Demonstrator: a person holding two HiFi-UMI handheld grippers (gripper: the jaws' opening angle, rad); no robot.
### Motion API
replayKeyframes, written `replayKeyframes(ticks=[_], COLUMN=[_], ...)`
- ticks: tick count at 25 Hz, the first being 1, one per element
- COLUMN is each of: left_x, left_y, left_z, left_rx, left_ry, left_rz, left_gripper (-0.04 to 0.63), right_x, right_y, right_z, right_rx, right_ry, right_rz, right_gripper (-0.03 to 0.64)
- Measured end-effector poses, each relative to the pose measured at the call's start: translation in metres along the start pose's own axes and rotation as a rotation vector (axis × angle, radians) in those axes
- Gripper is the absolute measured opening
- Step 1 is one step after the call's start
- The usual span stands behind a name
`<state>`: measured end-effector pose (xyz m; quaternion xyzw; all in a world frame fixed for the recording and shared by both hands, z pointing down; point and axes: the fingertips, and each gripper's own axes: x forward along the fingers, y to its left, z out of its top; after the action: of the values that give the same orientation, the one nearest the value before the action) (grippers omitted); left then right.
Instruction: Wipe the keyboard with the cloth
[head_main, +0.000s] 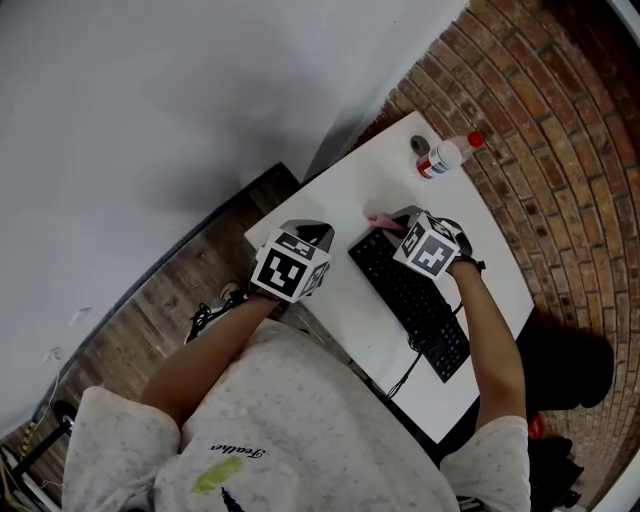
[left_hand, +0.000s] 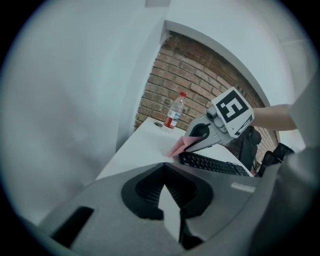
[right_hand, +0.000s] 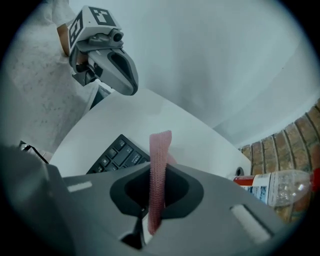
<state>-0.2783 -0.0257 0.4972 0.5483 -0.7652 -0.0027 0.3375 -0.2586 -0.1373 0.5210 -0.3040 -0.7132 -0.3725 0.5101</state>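
Observation:
A black keyboard (head_main: 412, 302) lies slantwise on the white table (head_main: 345, 195). My right gripper (head_main: 397, 220) hovers over the keyboard's far end, shut on a pink cloth (head_main: 379, 220) that sticks out past its tips. In the right gripper view the cloth (right_hand: 160, 160) stands as a folded strip pinched between the jaws, above the keys (right_hand: 117, 155). My left gripper (head_main: 312, 236) is held over the table's left edge, jaws together and holding nothing. The left gripper view shows the right gripper (left_hand: 192, 145), cloth (left_hand: 180, 146) and keyboard (left_hand: 215, 164) ahead.
A clear plastic bottle (head_main: 447, 155) with a red cap lies at the table's far corner, beside a small dark ring (head_main: 420, 145). The keyboard's cable (head_main: 405, 372) hangs off the near edge. White wall at left, brick floor at right, dark object (head_main: 570, 360) on the floor.

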Motion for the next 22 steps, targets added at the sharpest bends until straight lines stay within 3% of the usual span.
replayKeyframes(ticks=[22], left_x=[-0.007], left_y=[-0.017], left_z=[-0.012], left_rx=[-0.065], left_ry=[-0.041], left_rz=[0.094], left_gripper=[-0.006], right_x=[0.003], right_y=[0.055], right_z=[0.026], right_rx=[-0.131], right_ry=[-0.076], right_rz=[0.161], right_gripper=[0.023])
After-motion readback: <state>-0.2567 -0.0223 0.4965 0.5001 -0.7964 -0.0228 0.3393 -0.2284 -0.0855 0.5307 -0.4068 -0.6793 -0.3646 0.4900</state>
